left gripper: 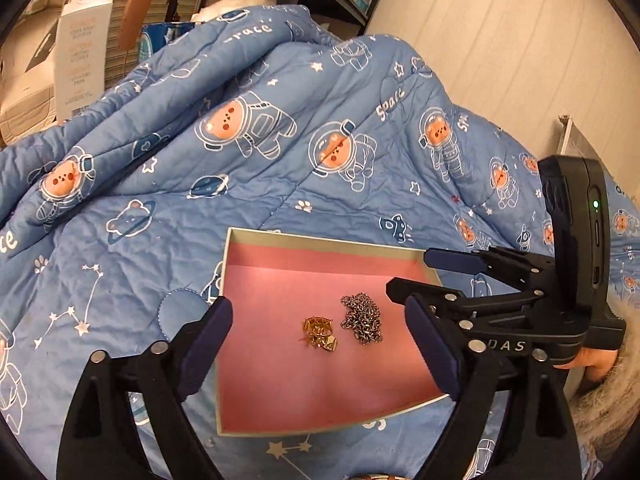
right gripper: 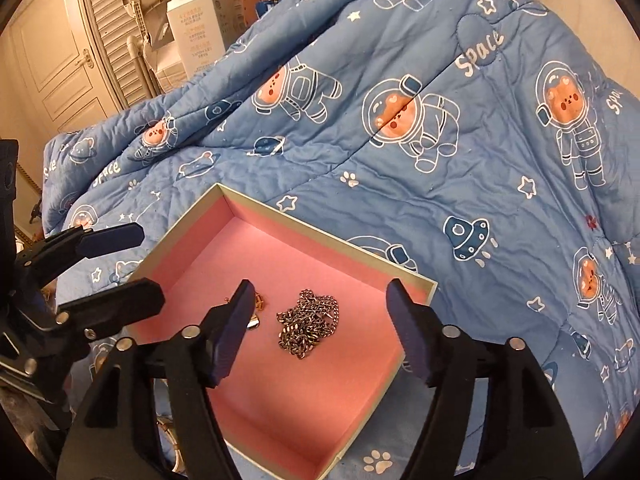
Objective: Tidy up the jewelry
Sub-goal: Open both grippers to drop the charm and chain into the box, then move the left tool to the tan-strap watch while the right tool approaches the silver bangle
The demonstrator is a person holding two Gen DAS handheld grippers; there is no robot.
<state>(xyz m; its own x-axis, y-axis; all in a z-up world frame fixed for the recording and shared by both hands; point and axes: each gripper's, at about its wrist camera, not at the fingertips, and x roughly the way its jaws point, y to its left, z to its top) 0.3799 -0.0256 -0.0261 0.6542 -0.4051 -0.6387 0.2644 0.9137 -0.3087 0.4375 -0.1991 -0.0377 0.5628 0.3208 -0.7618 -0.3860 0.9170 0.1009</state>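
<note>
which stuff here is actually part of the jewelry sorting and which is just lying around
Part of the job:
- silver chain, bunched up inside the box
- gold jewelry piece, beside the chain
- pink-lined box, open, holding both
- left gripper and right gripper, both open and empty

Just lying about:
- blue space-bear quilt under the box
- white carton behind the quilt
- door

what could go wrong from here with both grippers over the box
1. The silver chain lies in a loose heap close beside the gold jewelry; a pinch at either may drag or tangle the other.
2. The pink-lined box sits on a soft, wrinkled blue quilt, so pressing down could tip it or slide it.
3. The left gripper and right gripper, both open, hover close together over the box and might collide.
</note>
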